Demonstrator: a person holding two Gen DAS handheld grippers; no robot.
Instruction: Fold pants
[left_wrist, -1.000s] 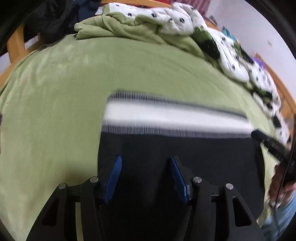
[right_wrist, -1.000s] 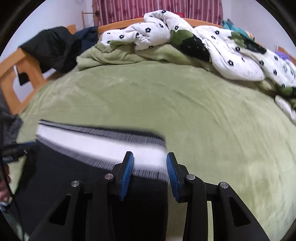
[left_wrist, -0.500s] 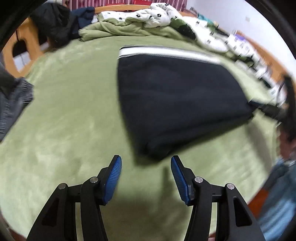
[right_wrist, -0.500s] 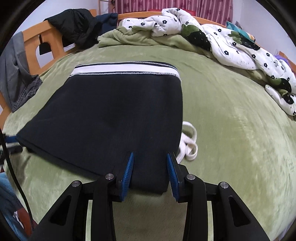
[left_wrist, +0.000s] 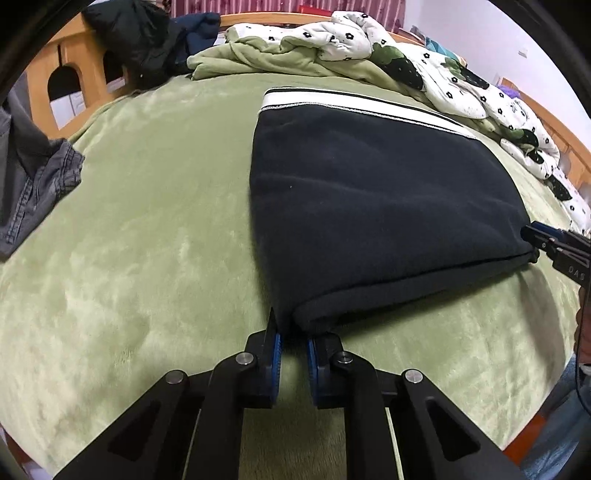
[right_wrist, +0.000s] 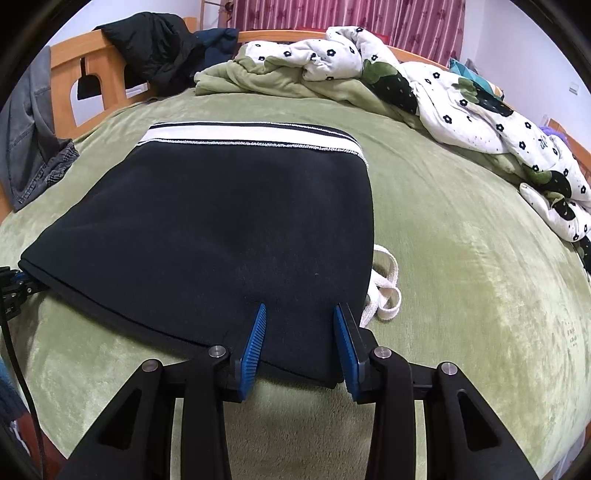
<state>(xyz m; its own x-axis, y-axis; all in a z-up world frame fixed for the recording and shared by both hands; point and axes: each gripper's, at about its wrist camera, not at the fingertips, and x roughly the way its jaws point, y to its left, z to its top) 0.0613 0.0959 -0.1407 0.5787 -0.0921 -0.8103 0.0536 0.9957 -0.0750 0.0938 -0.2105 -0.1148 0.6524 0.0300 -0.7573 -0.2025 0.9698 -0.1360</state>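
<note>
Both hand-held grippers pulled back to near fold edge; left hand-held gripper (left_wrist: 293, 345) just closed, pinching corner of black pants (left_wrist: 369, 206) on green bed (left_wrist: 129, 221). Right hand-held gripper (right_wrist: 300, 332) half open, straddling other corner, unclamped. Clamp before lifting; raise both evenly.

One folded black fleece pair of pants (right_wrist: 229, 229) with one white waistband is seen on one green plush blanket (right_wrist: 461, 277). Two black grippers with blue pads are counted, one crumpled flower-print quilt (right_wrist: 461, 99), and apparently one grey denim garment (left_wrist: 33, 177).
</note>
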